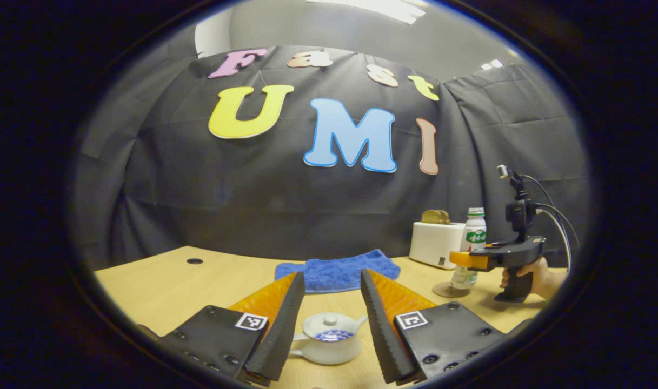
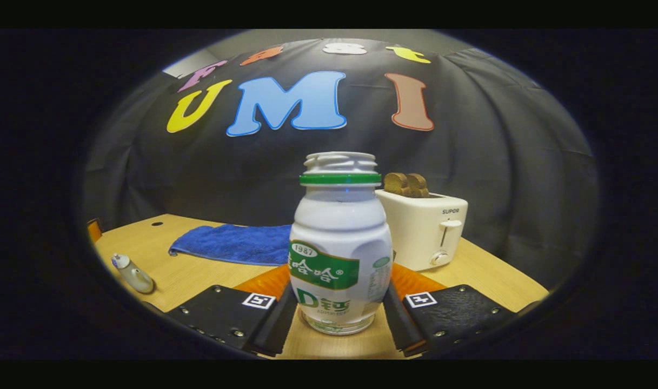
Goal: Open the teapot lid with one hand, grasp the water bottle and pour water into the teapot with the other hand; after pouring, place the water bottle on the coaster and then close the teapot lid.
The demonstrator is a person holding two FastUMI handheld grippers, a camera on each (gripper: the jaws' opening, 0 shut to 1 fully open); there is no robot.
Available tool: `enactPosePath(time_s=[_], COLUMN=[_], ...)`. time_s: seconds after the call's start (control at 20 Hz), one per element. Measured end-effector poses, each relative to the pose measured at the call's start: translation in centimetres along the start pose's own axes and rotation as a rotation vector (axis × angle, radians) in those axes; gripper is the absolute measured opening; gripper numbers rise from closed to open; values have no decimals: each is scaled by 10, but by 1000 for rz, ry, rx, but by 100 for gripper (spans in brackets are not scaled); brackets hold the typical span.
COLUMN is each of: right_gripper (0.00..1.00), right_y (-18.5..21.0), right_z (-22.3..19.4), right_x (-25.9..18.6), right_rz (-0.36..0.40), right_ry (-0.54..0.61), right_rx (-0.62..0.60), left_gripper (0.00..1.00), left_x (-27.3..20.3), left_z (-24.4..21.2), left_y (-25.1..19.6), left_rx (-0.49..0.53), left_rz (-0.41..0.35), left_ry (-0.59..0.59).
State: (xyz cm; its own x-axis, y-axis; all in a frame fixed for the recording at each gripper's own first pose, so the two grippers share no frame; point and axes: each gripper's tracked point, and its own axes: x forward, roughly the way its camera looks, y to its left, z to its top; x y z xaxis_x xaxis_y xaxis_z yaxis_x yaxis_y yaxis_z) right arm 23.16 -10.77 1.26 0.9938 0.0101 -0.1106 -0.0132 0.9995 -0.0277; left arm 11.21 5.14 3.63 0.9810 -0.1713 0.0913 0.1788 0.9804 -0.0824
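Teapot (image 1: 329,339) sits between your open left gripper (image 1: 329,319); right gripper (image 2: 339,319) brackets the upright water bottle (image 2: 339,243), contact unclear.

White bottle (image 2: 339,243) green-banded, blue towel (image 2: 231,244), white toaster (image 2: 423,229), white teapot (image 1: 329,339).

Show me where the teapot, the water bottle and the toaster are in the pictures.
teapot (image 1: 329,346): left gripper view, on its body under the lid.
water bottle (image 2: 337,254): right gripper view, on its body near the label.
toaster (image 2: 423,229): right gripper view, on its front wall.
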Motion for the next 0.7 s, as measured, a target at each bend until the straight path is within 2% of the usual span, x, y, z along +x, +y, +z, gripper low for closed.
enactPosePath(time_s=[0.2,0.25,0.45,0.7], right_gripper=[73,73,73,73], right_y=[5,7,8,5], right_z=[-10,-11,-15,-16], right_x=[16,17,20,20], right_rz=[2,7,10,6], right_ry=[14,15,11,1], right_rx=[-33,-30,-32,-11], left_gripper=[75,72,78,78], left_x=[3,3,5,5], left_z=[-2,-2,-8,-11], left_y=[-3,-3,-7,-11], left_rx=[-1,4,35,51], left_rz=[-9,-9,-11,-14], left_ry=[3,5,23,25])
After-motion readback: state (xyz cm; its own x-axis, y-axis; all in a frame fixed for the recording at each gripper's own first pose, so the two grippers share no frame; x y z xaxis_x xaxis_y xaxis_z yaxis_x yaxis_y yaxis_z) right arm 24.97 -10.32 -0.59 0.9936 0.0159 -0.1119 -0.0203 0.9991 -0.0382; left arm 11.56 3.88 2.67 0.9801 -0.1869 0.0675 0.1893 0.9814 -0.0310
